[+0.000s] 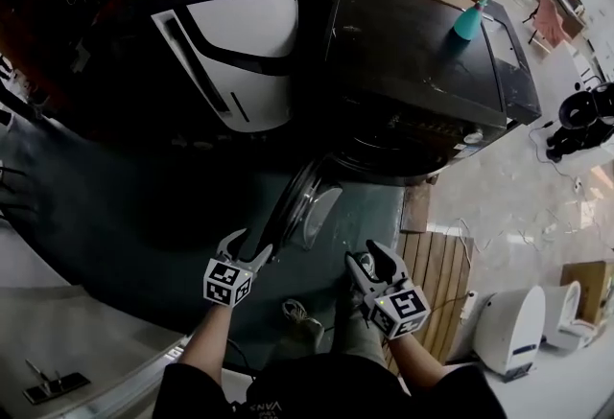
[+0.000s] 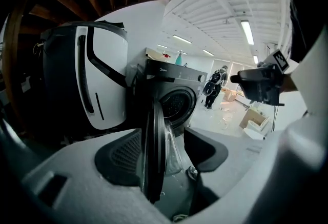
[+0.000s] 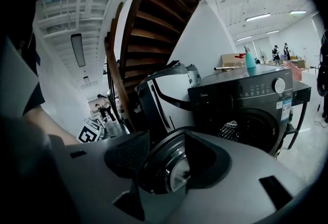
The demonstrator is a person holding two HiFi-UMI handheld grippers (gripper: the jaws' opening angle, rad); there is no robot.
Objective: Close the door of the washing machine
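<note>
The dark front-loading washing machine [image 1: 422, 53] stands at the top centre of the head view. Its round door [image 1: 302, 201] is swung open toward me. My left gripper [image 1: 247, 249] is just left of the door's outer rim, its jaws open. In the left gripper view the door [image 2: 152, 151] shows edge-on between the two fingers of the left gripper [image 2: 164, 154], and I cannot tell whether they touch it. My right gripper [image 1: 376, 262] hangs open to the right of the door. The right gripper [image 3: 169, 159] frames the door [image 3: 171, 174] from the front, with the drum opening [image 3: 233, 130] beyond.
A tall white-and-black appliance [image 1: 240, 43] stands left of the washer. A teal spray bottle [image 1: 470, 19] sits on the washer's top. A wooden pallet [image 1: 436, 283] lies on the floor to the right, with a white unit [image 1: 508, 326] beyond it. A wooden staircase [image 3: 154, 28] rises behind.
</note>
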